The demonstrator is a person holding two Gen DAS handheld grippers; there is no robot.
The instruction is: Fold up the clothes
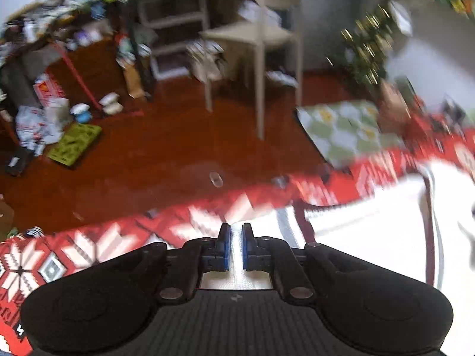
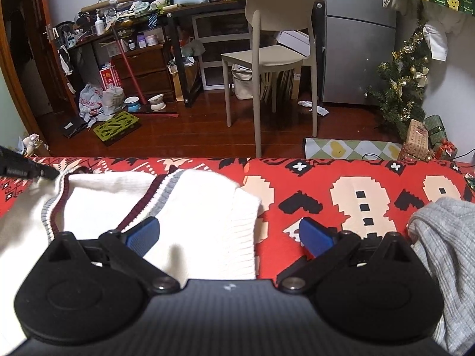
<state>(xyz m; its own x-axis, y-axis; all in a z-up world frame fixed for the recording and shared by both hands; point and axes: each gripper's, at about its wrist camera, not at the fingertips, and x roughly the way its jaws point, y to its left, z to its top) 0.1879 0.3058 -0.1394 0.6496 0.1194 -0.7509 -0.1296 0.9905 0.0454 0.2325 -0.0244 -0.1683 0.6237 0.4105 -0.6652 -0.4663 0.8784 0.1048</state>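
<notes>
A white knit vest (image 2: 154, 204), trimmed in maroon and grey stripes, is spread across a red patterned blanket (image 2: 326, 178) at the near edge of a cluttered room. In the left wrist view, a narrow fold of the vest's white fabric is pinched between the blue pads (image 1: 226, 247) of the left gripper (image 1: 236, 246), whose jaws are drawn nearly together on the cloth; that view is blurred. The right gripper (image 2: 230, 233) is held with its jaws spread wide, 1 blue pad (image 2: 145, 233) poised over the vest's ribbed shoulder and the other over the bare blanket, with nothing clamped between them. The tip of the left gripper is glimpsed at the far left of the right wrist view, at the vest's striped edge. A grey ribbed garment (image 2: 445, 237) is seen lying on the blanket, apart from the vest to the right. Beyond the blanket, a beige chair (image 2: 276, 44) is seen standing on a dark wooden floor (image 2: 207, 136), with a small decorated Christmas tree (image 2: 400, 89) to its right.
</notes>
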